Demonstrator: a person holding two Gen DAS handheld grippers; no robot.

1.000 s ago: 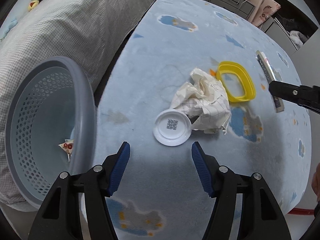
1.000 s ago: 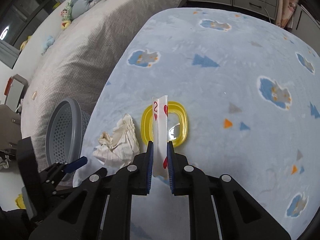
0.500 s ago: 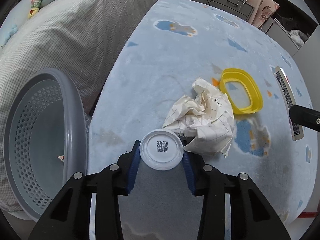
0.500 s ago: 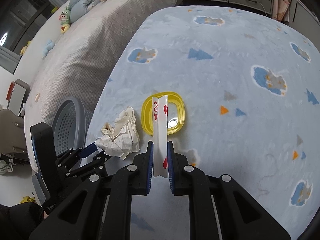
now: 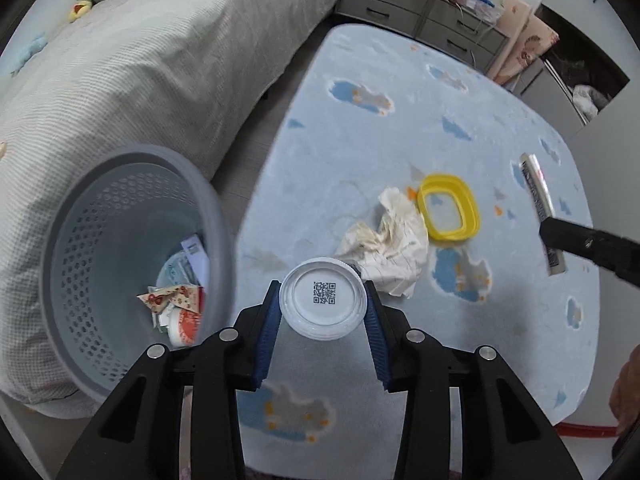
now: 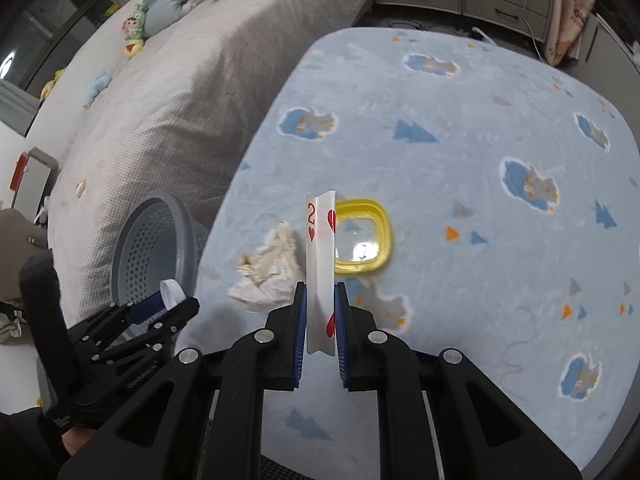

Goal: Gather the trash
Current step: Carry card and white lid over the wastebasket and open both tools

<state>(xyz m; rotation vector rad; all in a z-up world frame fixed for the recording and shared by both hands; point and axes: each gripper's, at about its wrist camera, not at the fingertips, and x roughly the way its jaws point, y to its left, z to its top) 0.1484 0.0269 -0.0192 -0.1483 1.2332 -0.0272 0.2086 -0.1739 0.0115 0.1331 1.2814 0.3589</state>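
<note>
My left gripper [image 5: 323,300] is shut on a round white plastic lid [image 5: 323,305] with a QR code, held above the blue rug. In the right wrist view that lid [image 6: 170,293] shows edge-on in the left gripper [image 6: 168,300]. My right gripper [image 6: 321,294] is shut on a folded two-of-hearts playing card [image 6: 320,256], which also appears at the right of the left wrist view as a card [image 5: 540,200]. A crumpled paper [image 5: 390,248] and a yellow plastic rim [image 5: 448,212] lie on the rug. The grey perforated bin [image 5: 120,264] stands at the left, holding several wrappers.
The blue patterned rug [image 5: 400,120] covers the floor. A bed with a grey cover [image 5: 140,60] runs along the left, soft toys on it. Grey drawers [image 5: 400,4] and bags stand at the far end. A hand [image 5: 626,392] shows at the right edge.
My left gripper closed on the white lid and lifted it off the rug. The right gripper rose too, still holding the card. More of the bin's contents came into view.
</note>
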